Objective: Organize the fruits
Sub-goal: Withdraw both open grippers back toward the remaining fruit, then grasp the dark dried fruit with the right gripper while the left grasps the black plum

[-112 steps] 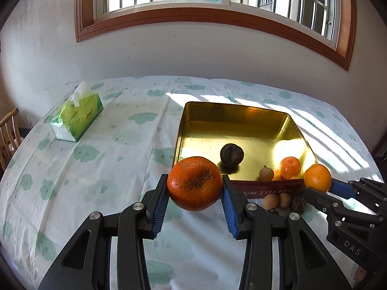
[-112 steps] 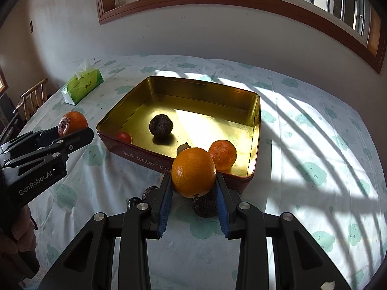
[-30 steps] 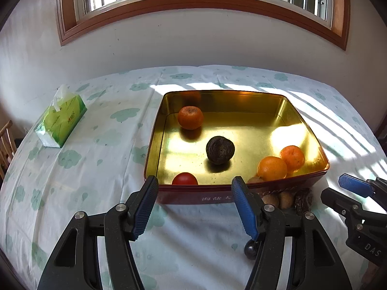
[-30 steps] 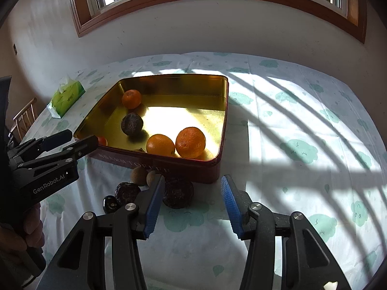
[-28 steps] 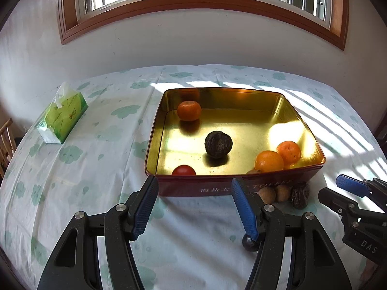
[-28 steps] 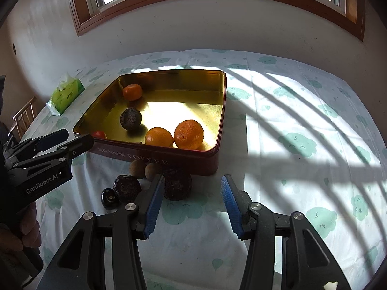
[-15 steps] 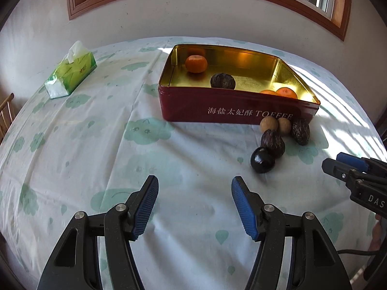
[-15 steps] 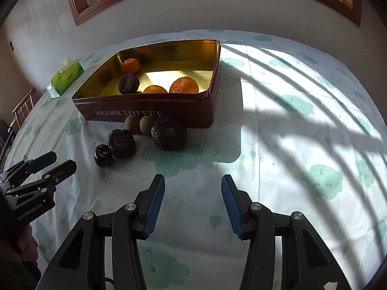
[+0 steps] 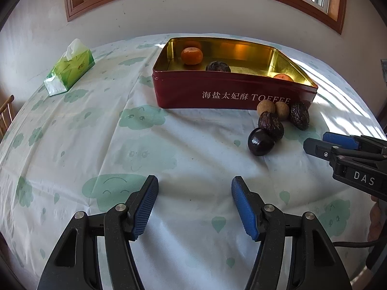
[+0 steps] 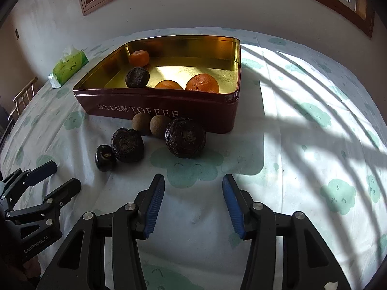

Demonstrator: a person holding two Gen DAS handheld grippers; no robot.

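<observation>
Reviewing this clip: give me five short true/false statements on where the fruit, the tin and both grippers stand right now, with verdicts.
1. The left gripper holds an orange. False: it is open and holds nothing.
2. Five pieces of fruit lie on the tablecloth outside the toffee tin. True.
3. The toffee tin is empty. False: three oranges, such as the small one at the back, and a dark wrinkled fruit lie in it.
4. The right gripper is open. True.
5. The tissue box sits inside the tin. False: it stands apart on the tablecloth, left of the tin.
</observation>
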